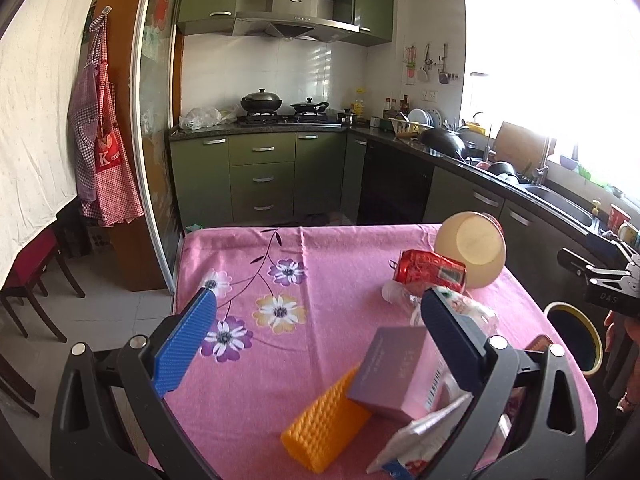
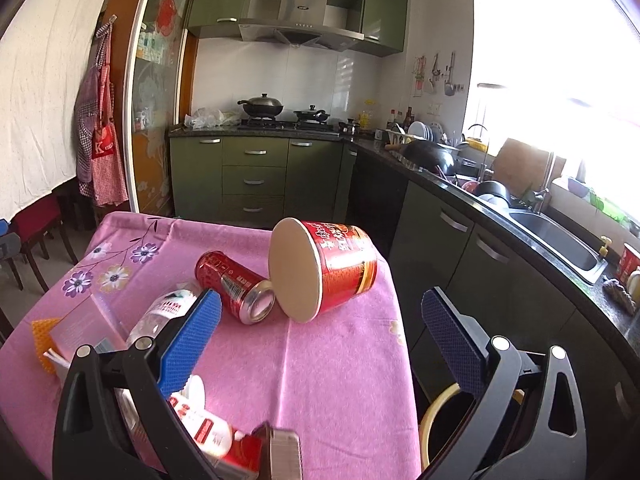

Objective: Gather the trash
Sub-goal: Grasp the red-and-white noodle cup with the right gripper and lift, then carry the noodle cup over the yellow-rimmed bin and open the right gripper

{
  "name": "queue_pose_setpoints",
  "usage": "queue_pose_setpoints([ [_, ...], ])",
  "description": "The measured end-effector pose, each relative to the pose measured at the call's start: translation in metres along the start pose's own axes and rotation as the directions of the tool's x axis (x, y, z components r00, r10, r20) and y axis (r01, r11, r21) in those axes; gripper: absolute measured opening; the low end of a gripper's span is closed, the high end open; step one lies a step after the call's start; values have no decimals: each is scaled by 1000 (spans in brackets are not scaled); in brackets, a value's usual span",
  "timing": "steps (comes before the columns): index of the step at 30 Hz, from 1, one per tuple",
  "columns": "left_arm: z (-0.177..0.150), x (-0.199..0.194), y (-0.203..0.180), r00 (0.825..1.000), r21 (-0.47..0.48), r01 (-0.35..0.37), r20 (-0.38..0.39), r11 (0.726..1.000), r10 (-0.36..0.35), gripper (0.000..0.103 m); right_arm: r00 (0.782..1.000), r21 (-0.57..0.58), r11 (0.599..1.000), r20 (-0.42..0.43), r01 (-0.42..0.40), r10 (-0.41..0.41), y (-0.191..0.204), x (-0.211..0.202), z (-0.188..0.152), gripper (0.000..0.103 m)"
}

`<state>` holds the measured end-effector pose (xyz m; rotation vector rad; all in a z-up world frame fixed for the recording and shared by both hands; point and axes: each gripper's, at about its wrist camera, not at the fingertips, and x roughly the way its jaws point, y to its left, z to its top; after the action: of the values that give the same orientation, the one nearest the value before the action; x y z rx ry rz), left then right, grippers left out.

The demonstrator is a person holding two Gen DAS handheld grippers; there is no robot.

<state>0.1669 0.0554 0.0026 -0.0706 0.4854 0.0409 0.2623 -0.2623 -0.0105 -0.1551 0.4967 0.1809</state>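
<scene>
Hovering over the pink tablecloth (image 1: 320, 248) with the left gripper (image 1: 316, 320) spread wide, gripping nothing. Holding the right gripper (image 2: 320, 322) wide and empty too, near the table's right edge. Lying on its side at the far right: a red noodle cup (image 2: 324, 268), touching a red can (image 2: 232, 284). Resting just nearer: a clear bottle (image 2: 168, 312), a grey box (image 1: 388, 372) and an orange sponge (image 1: 324, 428). Standing on the floor right of the table: a bin (image 1: 576, 336).

Left hand-held gripper (image 1: 316, 320) — black frame, silver screws, blue ribbed pads — right hand-held gripper (image 2: 320, 320) alike
</scene>
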Motion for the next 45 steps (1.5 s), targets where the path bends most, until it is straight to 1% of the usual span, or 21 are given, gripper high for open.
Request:
queue_pose_setpoints([
  [4,19,37,9,1000,-21,23,-10,1000,-23,97,998,-13,999,-58,34,-35,-7,62,16,99],
  [6,27,54,11,1000,-19,22,-10,1000,-23,97,995,-6,999,-96,38,-39,-11,91,21,99],
  [9,36,76,12,1000,-21,24,-12,999,-24,97,990,-12,998,-127,67,-68,-13,126,23,95],
  [12,41,93,13,1000,-18,28,-11,999,-29,97,984,-8,996,-152,89,-89,-15,153,23,90],
  [14,41,99,12,1000,-16,30,-8,999,-30,97,982,-11,994,-153,107,-108,-14,166,23,83],
  [15,41,101,12,999,-14,31,-8,999,-31,97,981,-14,993,-154,120,-121,-14,172,21,81],
  [17,41,104,11,999,-9,33,-9,999,-33,97,978,-15,991,-159,136,-137,-14,180,18,74],
  [20,39,108,11,999,0,38,-17,999,-38,97,974,-21,985,-148,172,-173,-18,187,13,66],
  [24,37,110,12,999,-5,49,-22,999,-49,97,970,-19,980,-138,197,-198,-27,197,8,41],
  [25,36,111,12,999,-4,49,-23,999,-49,97,969,-21,979,-139,201,-202,-29,199,7,27],
  [26,35,111,12,999,-3,49,-23,999,-49,97,968,-22,979,-144,205,-206,-31,203,7,18],
  [28,35,113,12,998,1,51,-24,999,-51,97,968,-18,981,-157,194,-195,-36,209,6,12],
  [30,34,113,13,998,0,56,-25,998,-56,97,972,17,988,-183,154,-148,-45,213,8,7],
  [34,33,113,12,998,7,59,-19,998,-59,97,969,105,990,-239,90,-62,-69,218,15,6],
  [36,33,111,12,998,11,65,-16,998,-65,97,960,162,986,-279,42,5,-84,218,18,6],
  [37,33,109,11,998,11,68,-13,998,-68,97,952,195,981,-303,15,46,-93,217,19,6],
  [39,34,104,11,997,13,75,-5,997,-75,97,934,240,971,-343,-16,100,-110,209,24,6],
  [41,36,97,10,997,14,80,8,997,-80,97,915,268,963,-384,-22,128,-134,195,29,6],
  [43,38,88,9,996,19,87,21,996,-87,97,890,309,951,-426,-26,163,-160,176,30,6],
  [45,40,77,8,995,26,91,34,995,-92,97,866,330,944,-469,-11,175,-187,154,27,6],
])
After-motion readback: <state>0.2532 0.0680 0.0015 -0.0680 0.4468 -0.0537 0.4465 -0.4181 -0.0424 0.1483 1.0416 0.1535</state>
